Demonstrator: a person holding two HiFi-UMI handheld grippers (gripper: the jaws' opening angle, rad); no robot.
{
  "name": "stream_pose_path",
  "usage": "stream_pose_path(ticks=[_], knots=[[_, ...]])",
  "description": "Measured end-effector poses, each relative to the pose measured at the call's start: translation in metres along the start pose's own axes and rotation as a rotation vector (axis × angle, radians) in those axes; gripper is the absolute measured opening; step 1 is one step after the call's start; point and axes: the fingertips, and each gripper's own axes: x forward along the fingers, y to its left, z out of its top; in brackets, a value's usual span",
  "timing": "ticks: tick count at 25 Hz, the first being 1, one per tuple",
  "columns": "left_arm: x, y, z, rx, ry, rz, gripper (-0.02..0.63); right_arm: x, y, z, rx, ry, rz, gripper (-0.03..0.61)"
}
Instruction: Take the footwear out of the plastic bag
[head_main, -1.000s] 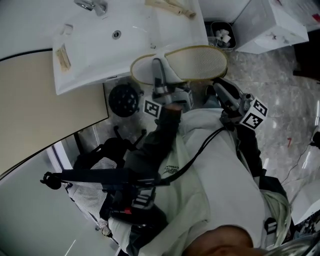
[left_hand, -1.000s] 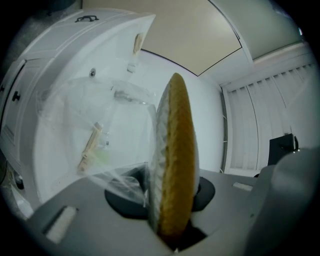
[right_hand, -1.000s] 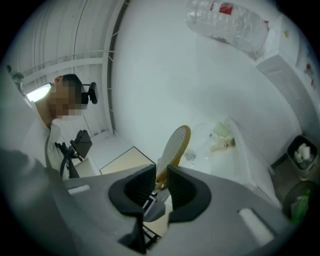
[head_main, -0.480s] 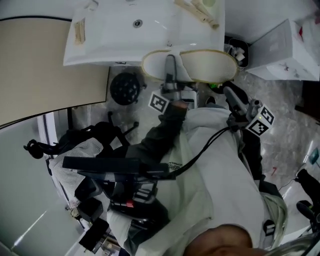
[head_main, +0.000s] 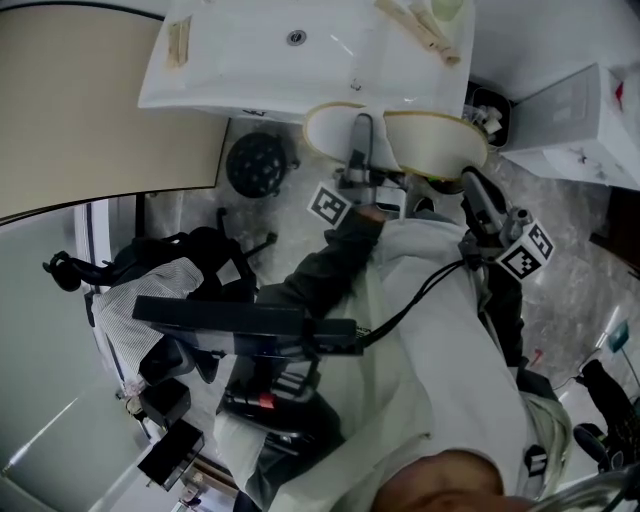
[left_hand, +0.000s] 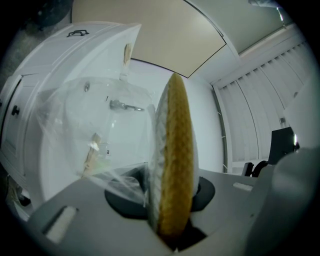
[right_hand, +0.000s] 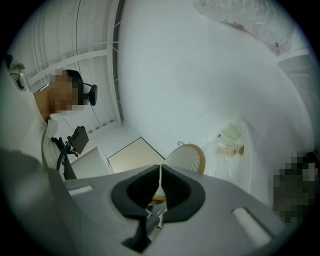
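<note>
Slipper (left_hand: 172, 160) apparently tight between left fingers (left_hand: 207, 190)

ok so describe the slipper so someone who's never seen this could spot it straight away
Find the white washbasin at the top of the head view and drop to its front edge. There the flat white oval slipper with a tan woven rim is clamped in the jaws of the left gripper. It is the only pale, tan-edged oval; the round black grille beside it is dark and smaller.
</note>
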Motion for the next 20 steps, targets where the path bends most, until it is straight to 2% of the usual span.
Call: stream_pose_path(ticks=[20], knots=[[-0.015, 0.006, 0.014, 0.005, -0.005, 0.036, 0.103, 0.013, 0.001, -0.018, 0.012, 0.056, -0.025, 0.012]])
